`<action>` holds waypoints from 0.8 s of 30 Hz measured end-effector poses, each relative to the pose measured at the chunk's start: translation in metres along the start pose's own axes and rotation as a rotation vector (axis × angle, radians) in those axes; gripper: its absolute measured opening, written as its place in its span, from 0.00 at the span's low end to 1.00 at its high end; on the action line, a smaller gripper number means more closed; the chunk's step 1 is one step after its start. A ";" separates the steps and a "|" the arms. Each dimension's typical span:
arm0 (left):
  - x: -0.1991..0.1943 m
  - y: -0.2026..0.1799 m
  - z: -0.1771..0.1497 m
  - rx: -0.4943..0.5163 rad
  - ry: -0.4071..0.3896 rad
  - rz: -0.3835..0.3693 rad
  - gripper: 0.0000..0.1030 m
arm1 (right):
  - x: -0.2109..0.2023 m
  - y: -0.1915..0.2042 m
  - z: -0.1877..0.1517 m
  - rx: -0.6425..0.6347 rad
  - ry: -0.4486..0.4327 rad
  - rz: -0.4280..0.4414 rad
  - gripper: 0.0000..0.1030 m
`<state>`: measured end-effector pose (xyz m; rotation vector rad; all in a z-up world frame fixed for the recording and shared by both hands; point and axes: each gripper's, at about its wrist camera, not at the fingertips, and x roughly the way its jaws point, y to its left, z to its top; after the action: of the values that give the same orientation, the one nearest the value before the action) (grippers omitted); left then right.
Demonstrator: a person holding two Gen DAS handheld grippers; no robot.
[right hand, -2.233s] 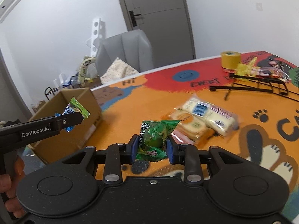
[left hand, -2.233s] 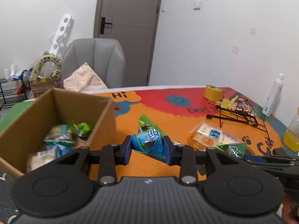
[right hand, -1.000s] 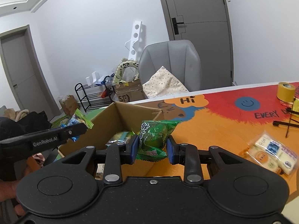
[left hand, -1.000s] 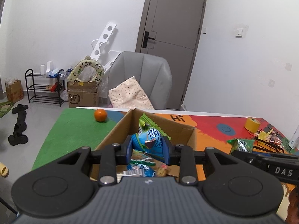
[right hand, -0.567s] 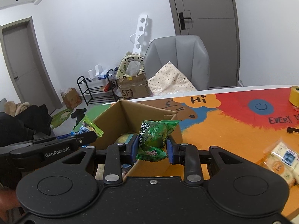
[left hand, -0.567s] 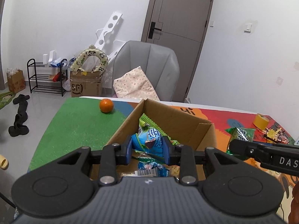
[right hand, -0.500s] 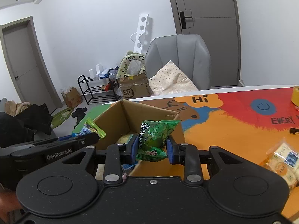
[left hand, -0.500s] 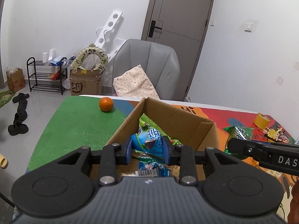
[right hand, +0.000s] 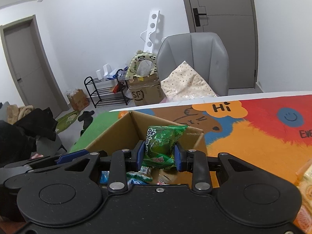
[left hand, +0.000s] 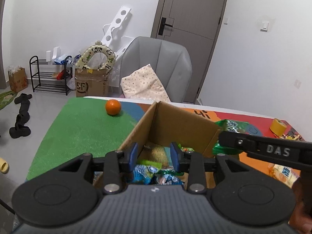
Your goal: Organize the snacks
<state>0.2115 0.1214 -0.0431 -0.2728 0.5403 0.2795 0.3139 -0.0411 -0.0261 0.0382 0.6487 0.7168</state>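
An open cardboard box [left hand: 175, 124] stands on the colourful table mat, with several snack packets inside. My left gripper [left hand: 154, 154] hangs over the box's near side. Its jaws are opening and nothing is between the blue pads. The blue snack packet [left hand: 143, 172] lies below them on the pile in the box. My right gripper [right hand: 159, 155] is above the box [right hand: 120, 134], and a green snack packet [right hand: 161, 142] still sits between its pads as those jaws begin opening. In the left wrist view the green packet [left hand: 232, 125] shows beside the box's right wall.
An orange [left hand: 113, 107] rests on the green part of the mat behind the box. A grey chair [left hand: 156, 66] with a cushion stands at the table's far edge. Biscuit packets [left hand: 282, 172] and a yellow tape roll [left hand: 278, 125] lie to the right.
The blue packet has left my left gripper's pads and dropped into the box, and those jaws stand wider. Both grippers have drifted further over the box; the green packet stays between the right pads.
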 end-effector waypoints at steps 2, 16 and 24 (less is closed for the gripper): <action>-0.001 0.002 0.002 -0.008 -0.001 0.005 0.37 | -0.001 -0.002 0.001 0.020 -0.021 0.009 0.41; -0.013 -0.008 -0.001 -0.011 -0.012 0.007 0.83 | -0.039 -0.031 -0.015 0.100 -0.051 -0.045 0.56; -0.022 -0.022 -0.011 0.007 0.000 0.022 0.88 | -0.065 -0.049 -0.035 0.128 -0.067 -0.089 0.74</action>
<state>0.1952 0.0931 -0.0364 -0.2600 0.5444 0.2985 0.2871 -0.1251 -0.0312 0.1497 0.6278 0.5851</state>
